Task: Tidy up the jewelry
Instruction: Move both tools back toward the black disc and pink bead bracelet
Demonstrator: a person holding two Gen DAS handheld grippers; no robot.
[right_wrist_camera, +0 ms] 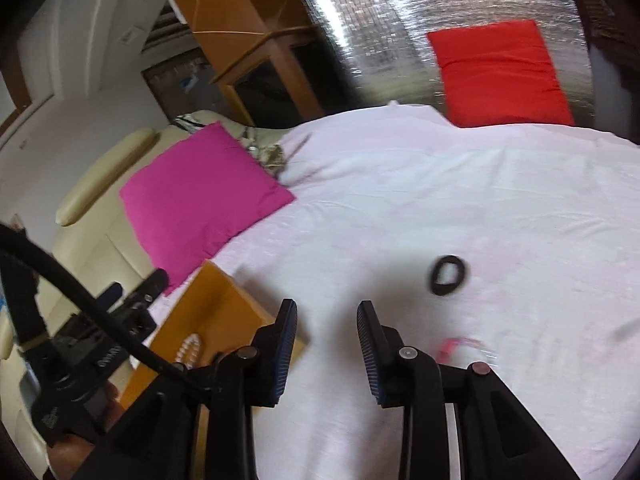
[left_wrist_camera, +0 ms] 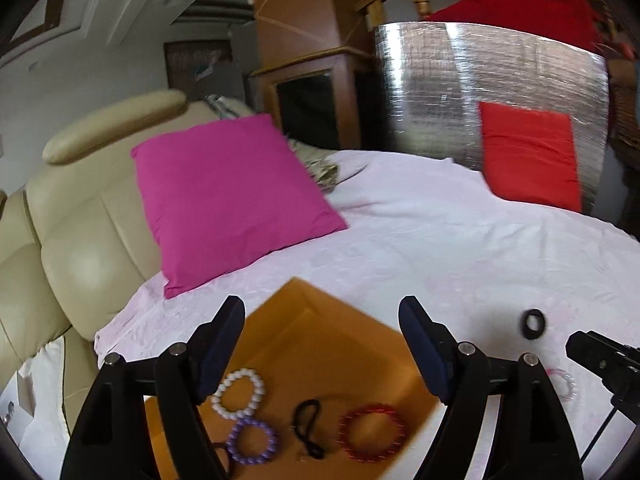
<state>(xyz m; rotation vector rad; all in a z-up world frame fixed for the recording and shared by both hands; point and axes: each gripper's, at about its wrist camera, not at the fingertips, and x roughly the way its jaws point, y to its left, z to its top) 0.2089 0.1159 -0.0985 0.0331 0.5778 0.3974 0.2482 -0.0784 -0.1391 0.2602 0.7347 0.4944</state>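
1. A pale pink sheet (left_wrist_camera: 440, 240) covers the bed and carries everything else; a magenta cushion (left_wrist_camera: 228, 200) leans at its left edge and a red cushion (left_wrist_camera: 528, 156) stands against a silver foil panel (left_wrist_camera: 480, 80) at the back.
2. An open orange box (left_wrist_camera: 320, 360) sits on the sheet near the front left, its flat floor showing.
3. The left gripper (left_wrist_camera: 322, 342) hangs over the box with its fingers spread wide and nothing between them.
4. The right gripper (right_wrist_camera: 327, 350) hangs over bare sheet just right of the box, its fingers parted by a narrower gap, also empty.
5. Inside the box lie a red beaded bracelet (left_wrist_camera: 372, 432), a white pearl bracelet (left_wrist_camera: 239, 394) touching a purple beaded bracelet (left_wrist_camera: 253, 442), and a black cord loop (left_wrist_camera: 307, 426) between purple and red.
6. A black hair tie (right_wrist_camera: 448, 275) lies on the sheet, well apart from the box.
7. A blurred pink-and-clear bracelet (right_wrist_camera: 460, 346) lies on the sheet beside the right gripper.
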